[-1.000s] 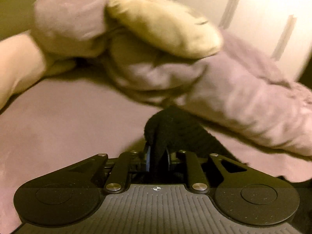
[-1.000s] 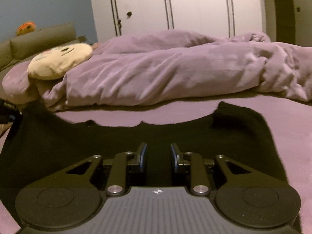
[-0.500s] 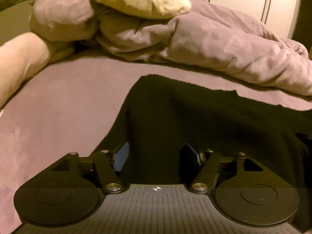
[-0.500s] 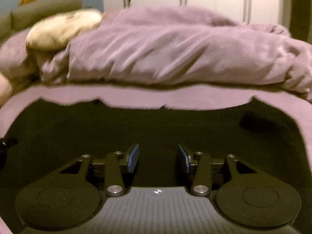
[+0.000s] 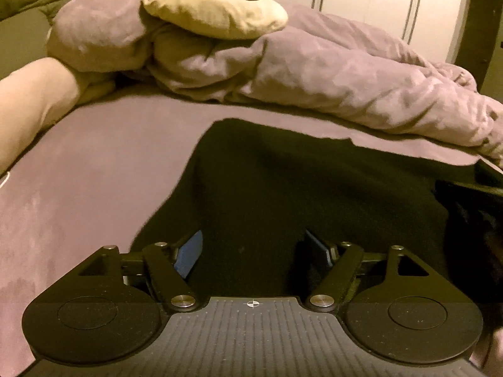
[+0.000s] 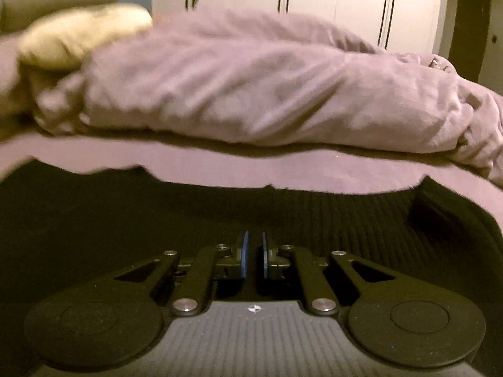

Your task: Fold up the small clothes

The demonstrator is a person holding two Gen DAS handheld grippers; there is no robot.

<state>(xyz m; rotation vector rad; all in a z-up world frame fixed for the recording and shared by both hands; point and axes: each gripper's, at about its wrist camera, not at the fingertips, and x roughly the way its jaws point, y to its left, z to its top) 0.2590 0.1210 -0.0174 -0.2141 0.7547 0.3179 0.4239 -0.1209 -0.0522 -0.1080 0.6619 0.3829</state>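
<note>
While my left gripper (image 5: pixel 253 251) has just been opening and stands spread over the black knitted garment (image 5: pixel 283 194) lying flat on the purple bed sheet (image 5: pixel 94 172), my right gripper (image 6: pixel 254 254) has pressed together, pinching that cloth.

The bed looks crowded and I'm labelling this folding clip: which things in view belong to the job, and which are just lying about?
Part of the job:
- black knit garment, spread on the bed sheet
- left gripper, jaws just opened wide over it
- right gripper, jaws just closed, down at the garment

Just lying about:
- rumpled purple duvet
- cream face cushion
- white wardrobe
</note>
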